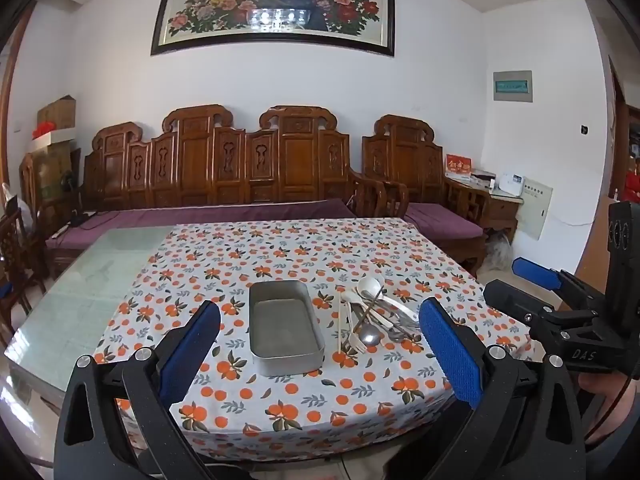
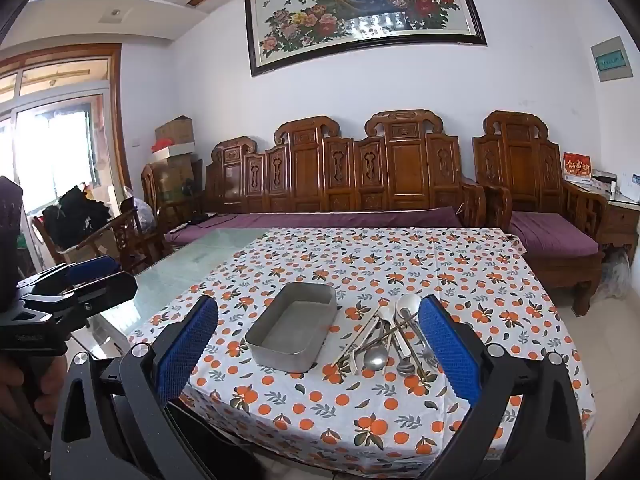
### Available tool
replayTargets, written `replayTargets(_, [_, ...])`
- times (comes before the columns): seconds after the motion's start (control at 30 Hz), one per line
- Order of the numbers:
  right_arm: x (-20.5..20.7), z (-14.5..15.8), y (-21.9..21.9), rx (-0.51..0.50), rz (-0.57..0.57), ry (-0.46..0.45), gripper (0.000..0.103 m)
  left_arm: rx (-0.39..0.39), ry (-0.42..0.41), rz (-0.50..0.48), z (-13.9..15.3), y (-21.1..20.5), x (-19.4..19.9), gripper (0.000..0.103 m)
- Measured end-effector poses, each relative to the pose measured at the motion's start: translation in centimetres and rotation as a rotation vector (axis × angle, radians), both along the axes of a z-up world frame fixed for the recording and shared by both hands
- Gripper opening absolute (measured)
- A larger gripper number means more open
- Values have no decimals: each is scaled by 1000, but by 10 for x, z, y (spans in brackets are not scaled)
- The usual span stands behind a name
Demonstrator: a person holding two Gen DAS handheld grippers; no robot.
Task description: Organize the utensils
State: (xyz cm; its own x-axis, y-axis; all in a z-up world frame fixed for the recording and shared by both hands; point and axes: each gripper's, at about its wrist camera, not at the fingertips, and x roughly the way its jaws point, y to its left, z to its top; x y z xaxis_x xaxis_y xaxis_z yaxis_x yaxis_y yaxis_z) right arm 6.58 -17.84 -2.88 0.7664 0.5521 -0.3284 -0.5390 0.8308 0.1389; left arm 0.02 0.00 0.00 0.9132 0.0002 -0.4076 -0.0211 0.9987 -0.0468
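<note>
Hovering off the tablecloth's (image 1: 280, 396) near edge, left gripper (image 1: 320, 344) and right gripper (image 2: 318, 344) both gape wide, holding nothing. Metal tray (image 1: 286, 324) and utensil pile (image 1: 374, 316) lie ahead, untouched.

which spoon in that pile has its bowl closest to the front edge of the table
The metal spoon, bowl facing the front edge; the white spoons' bowls lie at the pile's far end.

White walls, peacock painting (image 1: 276, 0), carved wooden sofa (image 2: 340, 184), bright window (image 2: 52, 152) left.
</note>
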Motion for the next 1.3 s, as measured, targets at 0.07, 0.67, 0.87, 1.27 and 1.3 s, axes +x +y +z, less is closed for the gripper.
replayTargets(0.07, [0,0,0,-4,-1,0,100,-2,-1,0,0,0,1,96])
replayTargets(0.67, [-1,0,0,3,0,0,100,-6,-19,-5,9,-7,-1,96])
replayTargets(0.87, [-1,0,0,4,0,0,100,-7,-23,-6,9,-8,-2,96])
replayTargets(1.27, [-1,0,0,4,0,0,100,-7,-27,-9,14,-8,-3,96])
replayTargets(1.3, [-1,0,-1,6,-1,0,100,-7,-27,-9,15,-9,-3,96])
